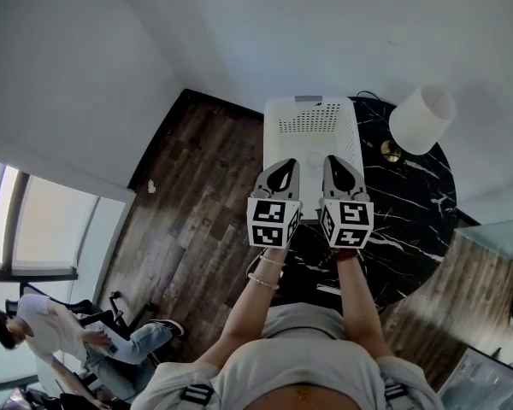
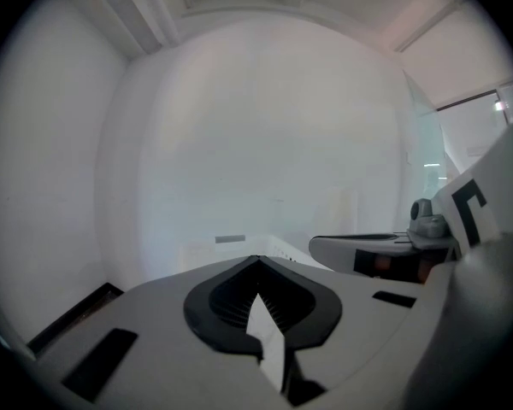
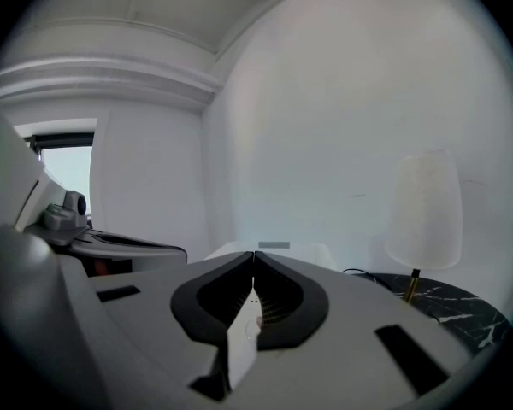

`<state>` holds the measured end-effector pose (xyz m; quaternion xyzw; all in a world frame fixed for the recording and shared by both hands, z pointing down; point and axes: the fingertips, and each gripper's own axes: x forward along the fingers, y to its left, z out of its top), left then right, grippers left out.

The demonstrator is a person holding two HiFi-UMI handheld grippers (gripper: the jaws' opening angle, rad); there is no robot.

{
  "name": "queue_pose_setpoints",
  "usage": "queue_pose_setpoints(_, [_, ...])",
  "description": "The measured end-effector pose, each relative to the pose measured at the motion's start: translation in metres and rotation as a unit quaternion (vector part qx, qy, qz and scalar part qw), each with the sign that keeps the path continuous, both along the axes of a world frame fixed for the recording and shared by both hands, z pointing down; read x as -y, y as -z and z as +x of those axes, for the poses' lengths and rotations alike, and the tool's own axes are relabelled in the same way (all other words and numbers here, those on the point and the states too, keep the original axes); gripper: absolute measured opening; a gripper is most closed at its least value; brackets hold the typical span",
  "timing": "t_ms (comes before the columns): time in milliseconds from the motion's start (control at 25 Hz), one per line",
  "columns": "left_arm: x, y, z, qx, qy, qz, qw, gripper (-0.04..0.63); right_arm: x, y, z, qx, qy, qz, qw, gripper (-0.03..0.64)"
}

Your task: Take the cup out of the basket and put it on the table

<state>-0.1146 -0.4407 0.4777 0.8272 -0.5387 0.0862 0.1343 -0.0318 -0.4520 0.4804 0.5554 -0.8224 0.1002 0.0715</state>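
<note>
- While they hover at the near edge of the basket (image 1: 312, 126), the left gripper (image 1: 283, 165) and the right gripper (image 1: 336, 162) have jaws pressed together, empty.
- The cup cannot be made out; the basket's inside does not show.

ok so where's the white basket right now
In the head view the white basket sits at top centre, on the left part of the black marble table, with the white lamp to its right.
</note>
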Motion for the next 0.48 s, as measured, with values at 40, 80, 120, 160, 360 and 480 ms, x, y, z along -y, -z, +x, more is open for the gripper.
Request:
queue_pose_setpoints(40, [0.002,-0.002,0.0,0.0,-0.001,-0.002,1.0,0.006,0.002,-0.002,0.0,-0.001,-0.001,-0.003,1.0,0.009])
queue_pose_setpoints(80, [0.003,-0.003,0.001,-0.001,-0.002,-0.004,1.0,0.006,0.004,-0.004,0.0,-0.002,-0.001,-0.005,1.0,0.009])
queue_pose_setpoints(120, [0.004,-0.005,0.001,-0.002,-0.003,-0.006,1.0,0.006,0.006,-0.006,0.001,-0.003,-0.002,-0.008,1.0,0.009])
queue_pose_setpoints(160, [0.006,-0.007,0.001,-0.002,-0.004,-0.008,1.0,0.006,0.008,-0.009,0.001,-0.004,-0.002,-0.011,1.0,0.009])
queue_pose_setpoints(360, [0.014,-0.016,0.002,-0.003,-0.008,-0.018,0.9998,0.006,0.021,-0.021,0.003,-0.008,-0.006,-0.026,1.0,0.009])
queue_pose_setpoints(480, [0.019,-0.019,0.003,-0.003,-0.011,-0.021,0.9997,0.006,0.031,-0.025,0.004,-0.01,-0.006,-0.035,0.999,0.009])
